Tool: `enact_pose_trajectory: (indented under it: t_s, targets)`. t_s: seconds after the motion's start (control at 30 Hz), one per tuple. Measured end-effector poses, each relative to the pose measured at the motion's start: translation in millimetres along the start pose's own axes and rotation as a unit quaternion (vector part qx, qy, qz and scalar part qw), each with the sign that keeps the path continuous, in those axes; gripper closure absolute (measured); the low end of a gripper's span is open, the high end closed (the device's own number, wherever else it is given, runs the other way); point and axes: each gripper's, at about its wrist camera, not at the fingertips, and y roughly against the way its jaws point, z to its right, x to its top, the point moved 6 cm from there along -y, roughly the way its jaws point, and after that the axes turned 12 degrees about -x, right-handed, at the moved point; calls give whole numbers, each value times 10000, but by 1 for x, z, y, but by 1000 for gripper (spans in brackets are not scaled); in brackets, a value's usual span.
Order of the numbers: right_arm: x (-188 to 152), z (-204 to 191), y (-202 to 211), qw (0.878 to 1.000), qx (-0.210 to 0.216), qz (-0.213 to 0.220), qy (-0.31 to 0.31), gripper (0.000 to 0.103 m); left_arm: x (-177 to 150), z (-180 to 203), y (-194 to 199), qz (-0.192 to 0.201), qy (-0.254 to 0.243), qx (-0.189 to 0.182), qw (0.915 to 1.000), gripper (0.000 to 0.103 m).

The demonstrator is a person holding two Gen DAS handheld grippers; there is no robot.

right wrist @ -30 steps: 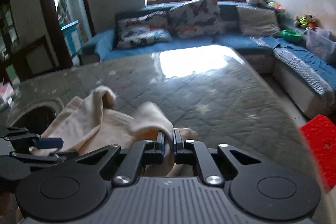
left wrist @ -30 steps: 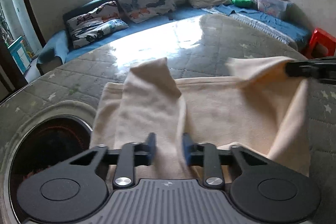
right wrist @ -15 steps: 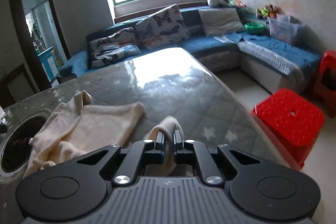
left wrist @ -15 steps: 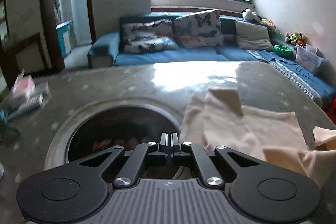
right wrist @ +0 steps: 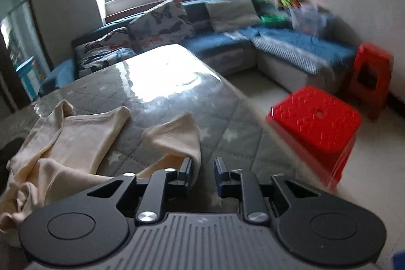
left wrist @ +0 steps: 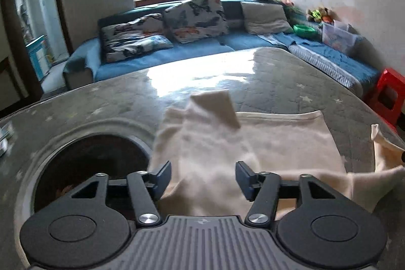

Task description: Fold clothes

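Tools both gaping, neither one gripping anything. Left tool (left wrist: 203, 177) spread wide, hanging over the near edge of the cream garment (left wrist: 253, 143). Right tool (right wrist: 202, 175) parted less far; a loose sleeve end (right wrist: 177, 138) lies against its left finger (right wrist: 186, 172), not pinched. Garment sprawls flat on the grey quilted table (left wrist: 278, 82), one corner flipped up at its far side, bunched at the near left in the right view. Round dark opening (left wrist: 88, 168) in the table just left of the cloth. Red stool (right wrist: 316, 123) beside the table's right edge.
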Motion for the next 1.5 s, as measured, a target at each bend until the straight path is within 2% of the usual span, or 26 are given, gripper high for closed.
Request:
enact_pose_trajectory:
  t_s: [0.03, 0.13, 0.2, 0.37, 0.47, 0.53, 0.67, 0.7, 0.73, 0.77, 0.83, 0.87, 1.0, 1.1, 1.23, 1.37, 1.5]
  targets:
    - [1, -5, 0, 9999, 19, 35, 120, 61, 3, 3, -8, -44, -38, -29, 10000, 34]
    - [3, -22, -10, 9993, 198, -1, 311, 59, 13, 10, -33, -162, -137, -109, 9997, 34]
    - [3, -27, -19, 9991, 216, -85, 350, 52, 18, 12, -46, -207, -160, -116, 9996, 34]
    - [-4, -11, -41, 9991, -183, -306, 211, 50, 36, 13, -78, -264, -190, 13, 9995, 34]
    - [-4, -3, -43, 9992, -197, -318, 104, 48, 49, 12, -96, -216, -165, 105, 9996, 29]
    - [-5, -4, -43, 9992, -171, -325, 152, 43, 59, 12, -107, -152, -175, 194, 9995, 20]
    - [-5, -8, -43, 9991, -221, -264, 251, 40, 72, 10, -130, -114, -162, 448, 9988, 20]
    - [-5, -8, -44, 9991, -213, -267, 235, 40, 73, 9, -134, -137, -208, 512, 9984, 24]
    - [-5, -8, -44, 9991, -208, -266, 236, 39, 73, 7, -138, -183, -247, 567, 9979, 39]
    - [-4, -7, -44, 9992, -204, -266, 239, 39, 71, 5, -142, -240, -278, 608, 9975, 49]
    - [-4, -6, -44, 9992, -196, -264, 246, 39, 67, -2, -144, -335, -220, 603, 9974, 87]
    - [-4, -6, -45, 9992, -194, -262, 246, 39, 65, -7, -143, -354, -164, 590, 9975, 93]
    - [-2, -5, -46, 9991, -189, -247, 273, 37, 63, -27, -108, 24, -10, 750, 9972, 98]
    - [-2, -5, -46, 9991, -184, -231, 305, 36, 61, -47, -60, 408, 255, 827, 9954, 98]
    - [-1, -5, -46, 9989, -181, -216, 373, 34, 47, -79, 18, 927, 581, 1028, 9887, 98]
    - [0, -6, -47, 9985, -182, -201, 475, 33, 14, -114, 91, 1205, 861, 1332, 9800, 98]
    - [-1, -7, -43, 9974, -287, -128, 651, 34, -29, -145, 146, 1259, 1190, 1677, 9705, 98]
